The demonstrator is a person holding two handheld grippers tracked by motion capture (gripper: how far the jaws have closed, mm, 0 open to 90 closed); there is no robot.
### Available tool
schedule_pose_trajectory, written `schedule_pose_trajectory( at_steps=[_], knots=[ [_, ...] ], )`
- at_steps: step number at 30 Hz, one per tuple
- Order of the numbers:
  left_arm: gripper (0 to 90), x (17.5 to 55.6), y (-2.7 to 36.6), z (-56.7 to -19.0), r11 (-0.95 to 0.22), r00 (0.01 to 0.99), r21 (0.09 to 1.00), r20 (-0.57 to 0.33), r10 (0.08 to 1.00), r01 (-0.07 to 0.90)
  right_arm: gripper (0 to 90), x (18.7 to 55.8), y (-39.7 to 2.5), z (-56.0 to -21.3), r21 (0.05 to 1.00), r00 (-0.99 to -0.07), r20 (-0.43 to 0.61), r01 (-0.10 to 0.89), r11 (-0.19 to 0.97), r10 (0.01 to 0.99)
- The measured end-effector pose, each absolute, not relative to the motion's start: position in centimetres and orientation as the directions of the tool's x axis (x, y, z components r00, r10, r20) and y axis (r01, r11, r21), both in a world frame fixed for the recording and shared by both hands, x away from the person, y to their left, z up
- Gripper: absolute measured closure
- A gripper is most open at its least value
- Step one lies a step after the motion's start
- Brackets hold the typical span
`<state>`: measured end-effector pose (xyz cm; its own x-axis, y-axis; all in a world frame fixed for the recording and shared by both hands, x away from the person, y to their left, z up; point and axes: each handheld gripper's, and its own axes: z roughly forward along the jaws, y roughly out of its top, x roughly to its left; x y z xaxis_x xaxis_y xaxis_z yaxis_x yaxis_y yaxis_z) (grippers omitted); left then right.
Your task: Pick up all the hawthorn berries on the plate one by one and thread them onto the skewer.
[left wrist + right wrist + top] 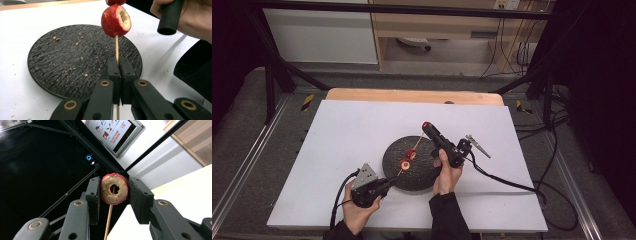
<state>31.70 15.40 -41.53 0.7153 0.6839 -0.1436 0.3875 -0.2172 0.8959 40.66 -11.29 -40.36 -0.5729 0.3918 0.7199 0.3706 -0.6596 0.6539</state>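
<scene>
Above the dark round plate (412, 162), the left claw (384, 186) pinched the wooden skewer (116, 47), which slanted up and away toward the right claw (427, 125), clamped on a cored red fruit (114, 188) hiding the skewer's tip.

High view looks down on the table (337, 150); both tool views sit close, sharing the skewer (116, 48).

With both forearms entering from below, the left gripper (388, 184) sits low with jaws pressed together, while the right gripper (428, 125) reaches forward, its jaws clamped.
</scene>
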Motion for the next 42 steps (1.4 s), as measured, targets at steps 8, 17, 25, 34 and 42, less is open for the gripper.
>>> schedule_pose_trajectory(
  at_steps=[8, 17, 25, 34, 42],
  knots=[
    [88.7, 32.4, 14.8, -40.9, -0.197, 0.713, 0.9, -0.159, 0.683, 0.39, 63.3, 40.5, -11.2, -40.5, 0.656, -0.577, 0.72, 0.383, -0.651, 0.386],
    [88.7, 33.2, 14.4, -40.5, -0.181, 0.711, 0.904, -0.169, 0.683, 0.388, 63.4, 40.3, -11.1, -40.7, 0.666, -0.58, 0.714, 0.39, -0.636, 0.392],
    [88.7, 33.8, 14.1, -40.2, -0.178, 0.716, 0.906, -0.171, 0.677, 0.385, 63.4, 40.1, -11.0, -40.8, 0.678, -0.584, 0.706, 0.392, -0.622, 0.401],
    [88.7, 34.2, 13.9, -40.2, -0.177, 0.717, 0.903, -0.177, 0.674, 0.39, 63.2, 39.9, -11.0, -40.9, 0.698, -0.585, 0.692, 0.395, -0.597, 0.422],
    [88.8, 34.3, 14.6, -40.3, -0.17, 0.711, 0.903, -0.183, 0.679, 0.395, 52.6, 39.9, -11.6, -40.2, 0.746, -0.584, 0.652, 0.381, -0.546, 0.483]
  ],
)
